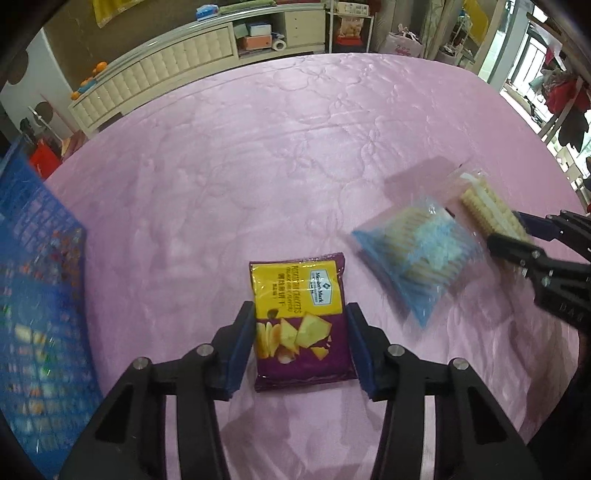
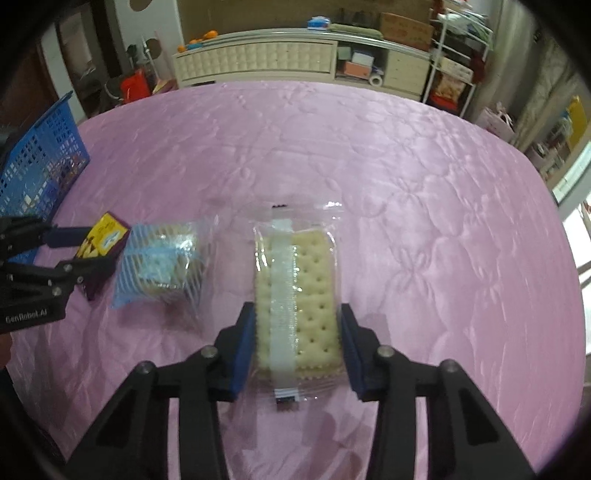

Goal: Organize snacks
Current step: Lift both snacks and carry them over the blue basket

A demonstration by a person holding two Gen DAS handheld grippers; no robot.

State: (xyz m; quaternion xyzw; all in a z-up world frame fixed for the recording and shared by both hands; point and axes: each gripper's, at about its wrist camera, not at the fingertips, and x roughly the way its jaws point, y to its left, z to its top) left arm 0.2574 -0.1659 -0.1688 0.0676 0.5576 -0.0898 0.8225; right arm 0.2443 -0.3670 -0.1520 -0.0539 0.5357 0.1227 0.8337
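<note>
Now, both grippers down on the pink bed at once.
Left gripper (image 1: 300, 341): jaws clamped on the chip bag (image 1: 300, 325), one blue pad on each long side of its lower half.
Chip bag: purple and yellow, flat on the bed (image 1: 258, 147), near the front edge, label end pointing toward the far edge.
Right gripper (image 2: 297, 345): jaws clamped on the cracker pack (image 2: 299, 295), pads pressing its two long sides near the close end.
Cracker pack: clear wrapper, pale square crackers with a white strip down the middle. In the left wrist view it looks tilted, its far end up off the cover; the right wrist view does not settle that.
Blue pack (image 2: 162, 262): a second clear pack, blue stripes, crackers inside, on the bed between the two grippers, just beside the chip bag and apart from the cracker pack. Blurred in the left wrist view.
Basket (image 1: 40, 280): blue, slatted, at the bed's left edge, bright wrappers showing through the slats.
Beyond the far edge: a cream cabinet (image 2: 258, 59) along the wall, boxes on its open shelves, oranges (image 2: 207, 36) on top.
Right edge of the bed: bare pink quilting.
</note>
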